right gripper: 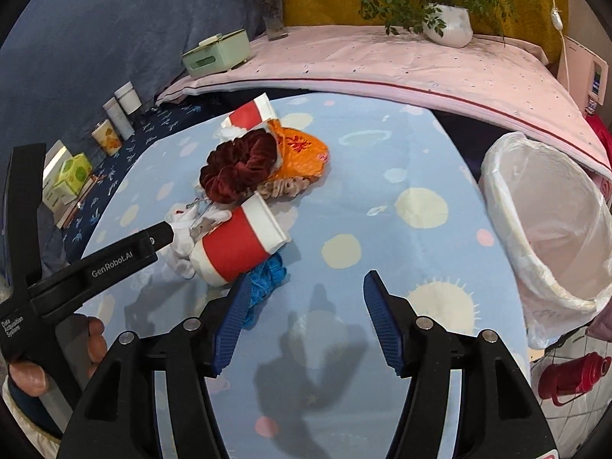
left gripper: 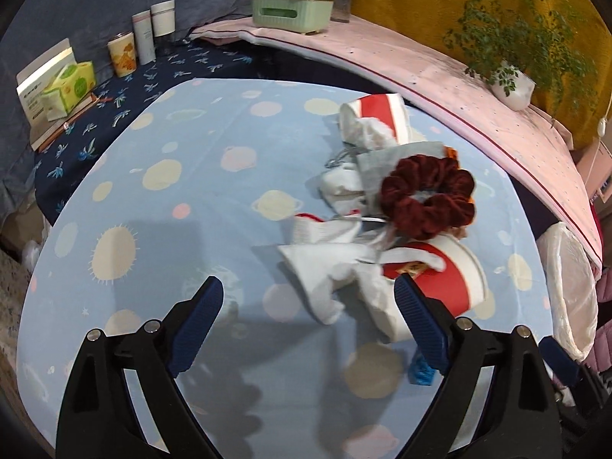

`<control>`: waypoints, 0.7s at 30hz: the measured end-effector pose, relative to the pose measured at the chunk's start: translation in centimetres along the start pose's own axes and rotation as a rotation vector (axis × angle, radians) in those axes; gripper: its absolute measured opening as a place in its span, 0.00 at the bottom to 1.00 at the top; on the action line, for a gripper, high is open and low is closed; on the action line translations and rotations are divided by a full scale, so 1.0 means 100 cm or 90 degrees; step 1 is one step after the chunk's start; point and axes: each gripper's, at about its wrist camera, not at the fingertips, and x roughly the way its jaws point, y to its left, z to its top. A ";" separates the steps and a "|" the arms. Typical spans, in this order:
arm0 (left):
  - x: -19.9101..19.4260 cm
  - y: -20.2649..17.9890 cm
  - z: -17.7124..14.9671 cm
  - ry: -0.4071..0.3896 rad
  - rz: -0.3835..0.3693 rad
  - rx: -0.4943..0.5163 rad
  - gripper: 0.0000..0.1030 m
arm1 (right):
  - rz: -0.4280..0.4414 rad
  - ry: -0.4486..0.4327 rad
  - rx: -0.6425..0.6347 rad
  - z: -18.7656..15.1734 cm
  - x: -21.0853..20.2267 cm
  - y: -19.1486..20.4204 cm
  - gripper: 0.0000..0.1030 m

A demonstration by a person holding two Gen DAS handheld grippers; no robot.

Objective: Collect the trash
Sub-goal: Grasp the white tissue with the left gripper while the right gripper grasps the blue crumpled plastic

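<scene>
A pile of trash lies on the light blue table (left gripper: 160, 229): a red and white paper cup (left gripper: 455, 271) (right gripper: 239, 243) on its side, a second cup (left gripper: 382, 113) (right gripper: 248, 113) farther back, crumpled white tissue (left gripper: 332, 264) (right gripper: 181, 235), a dark red scrunchie (left gripper: 428, 201) (right gripper: 241, 166), an orange wrapper (right gripper: 302, 153) and a blue scrap (right gripper: 267, 273). My left gripper (left gripper: 310, 302) is open, its jaws either side of the tissue just in front of the near cup. My right gripper (right gripper: 306, 302) is open and empty, right of the near cup. A white-lined bin (right gripper: 550, 222) (left gripper: 570, 290) stands at the table's right edge.
A pink shelf (right gripper: 382, 65) runs behind the table with a green box (left gripper: 290, 11), a vase (right gripper: 273, 19) and a potted plant (right gripper: 447, 25). Containers (left gripper: 143, 38) and a tissue pack (left gripper: 69, 86) stand at the far left. A red flask (right gripper: 573, 376) lies on the floor.
</scene>
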 end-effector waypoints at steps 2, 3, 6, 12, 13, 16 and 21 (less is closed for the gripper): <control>0.005 0.008 0.001 0.006 -0.004 -0.005 0.84 | 0.008 0.013 0.000 -0.003 0.008 0.007 0.58; 0.007 0.011 0.002 0.010 -0.008 -0.009 0.84 | 0.012 0.020 0.000 -0.005 0.013 0.012 0.58; 0.015 0.020 0.003 0.022 -0.020 -0.016 0.84 | 0.012 0.030 -0.007 -0.009 0.024 0.023 0.58; 0.032 0.023 0.006 0.046 -0.051 -0.025 0.84 | 0.012 0.051 -0.004 -0.013 0.045 0.038 0.58; 0.034 0.023 0.006 0.048 -0.054 -0.026 0.83 | 0.012 0.055 -0.002 -0.014 0.048 0.039 0.58; 0.040 0.022 0.008 0.057 -0.070 -0.025 0.78 | 0.008 0.065 0.003 -0.016 0.057 0.042 0.58; 0.047 0.018 0.009 0.072 -0.108 -0.018 0.50 | 0.000 0.071 -0.009 -0.017 0.065 0.047 0.51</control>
